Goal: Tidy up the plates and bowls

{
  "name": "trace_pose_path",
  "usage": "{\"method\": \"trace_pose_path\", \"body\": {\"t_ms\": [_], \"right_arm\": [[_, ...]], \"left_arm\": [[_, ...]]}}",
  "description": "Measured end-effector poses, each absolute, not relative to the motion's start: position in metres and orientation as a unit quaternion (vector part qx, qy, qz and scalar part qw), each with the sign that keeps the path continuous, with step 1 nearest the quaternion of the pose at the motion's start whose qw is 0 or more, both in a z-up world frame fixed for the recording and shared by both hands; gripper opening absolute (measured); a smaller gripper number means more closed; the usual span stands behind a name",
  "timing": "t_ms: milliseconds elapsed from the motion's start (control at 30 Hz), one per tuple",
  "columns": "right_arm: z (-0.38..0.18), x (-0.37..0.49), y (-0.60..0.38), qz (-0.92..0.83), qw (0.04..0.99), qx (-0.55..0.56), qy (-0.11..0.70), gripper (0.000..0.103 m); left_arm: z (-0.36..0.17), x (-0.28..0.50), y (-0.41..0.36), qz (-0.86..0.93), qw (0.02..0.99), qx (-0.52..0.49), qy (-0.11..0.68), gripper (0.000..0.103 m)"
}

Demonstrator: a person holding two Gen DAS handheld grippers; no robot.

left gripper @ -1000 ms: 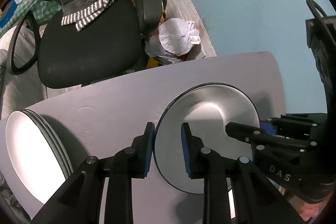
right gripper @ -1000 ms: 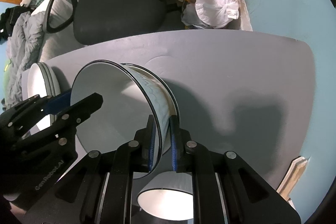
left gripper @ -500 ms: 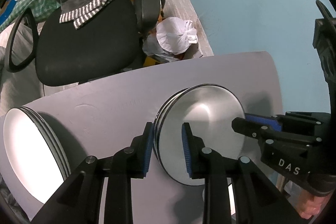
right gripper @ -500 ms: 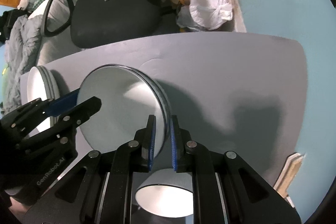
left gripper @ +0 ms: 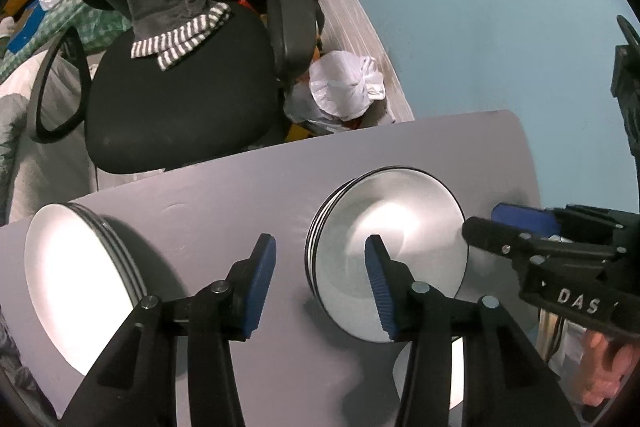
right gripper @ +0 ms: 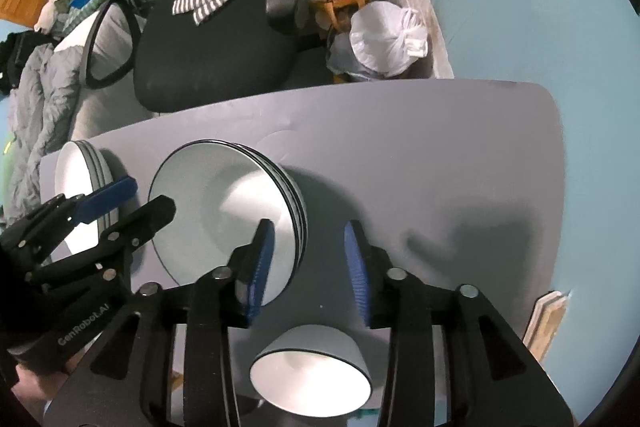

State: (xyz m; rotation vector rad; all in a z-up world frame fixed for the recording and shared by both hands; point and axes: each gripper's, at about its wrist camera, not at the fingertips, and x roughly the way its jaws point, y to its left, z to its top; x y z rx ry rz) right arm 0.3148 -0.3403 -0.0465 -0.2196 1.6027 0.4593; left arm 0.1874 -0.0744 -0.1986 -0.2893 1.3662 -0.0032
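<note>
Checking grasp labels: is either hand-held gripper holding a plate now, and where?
Neither. The left hand-held gripper and right hand-held gripper have just opened, straddling opposite rims of the plate stack without touching it.

Both views come from fisheye cameras riding on the hand-held grippers, looking steeply down along their own black fingers at a grey table (left gripper: 248,187) from close above. The left wrist view hangs over the near edge, towards the table's left part, with the left gripper (left gripper: 320,277) in its lower foreground; the right gripper (left gripper: 508,227) enters from its right side. The right wrist view looks almost straight down, nearer the right end, with the left gripper (right gripper: 132,199) at its left. Both share the middle stack of plates (right gripper: 224,211), the left stack (left gripper: 76,283), the far edge, the black office chair (right gripper: 208,51) and the white bag (left gripper: 344,87) beyond it.
</note>
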Motion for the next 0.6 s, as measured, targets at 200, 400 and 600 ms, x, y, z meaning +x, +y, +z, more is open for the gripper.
{"method": "trace_pose_path", "body": {"t_ms": [200,400,600], "right_arm": [[-0.025,0.309,-0.346,0.201,0.694,-0.111,0.683,0.051],[-0.003,0.292,-0.347,0.207,0.711,-0.112,0.663,0.059],[0.024,0.271,-0.346,0.211,0.735,-0.118,0.633,0.064]], "left_arm": [[-0.179,0.172,-0.073,0.0,0.783,-0.119,0.61,0.047],[-0.151,0.152,-0.076,-0.006,0.81,-0.095,0.578,0.062],[-0.128,0.134,-0.076,-0.019,0.824,-0.082,0.56,0.062]]}}
